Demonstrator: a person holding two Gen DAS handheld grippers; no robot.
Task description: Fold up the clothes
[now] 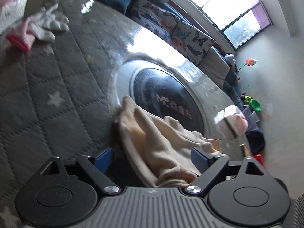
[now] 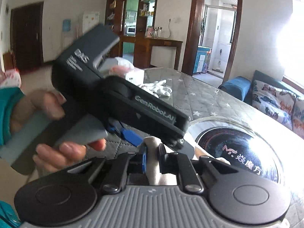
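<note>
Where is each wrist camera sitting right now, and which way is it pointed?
Left wrist: on the left gripper, facing across the quilted table toward a sofa and window; beige cloth lies between its open fingers.
Right wrist: on the right gripper, shut on the cloth, facing the doorways; the person's hand holding the left gripper shows.
Shared: cloth, black round plate, white gloves.

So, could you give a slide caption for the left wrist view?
Open left gripper straddling a beige garment on the star-quilted table.
</note>
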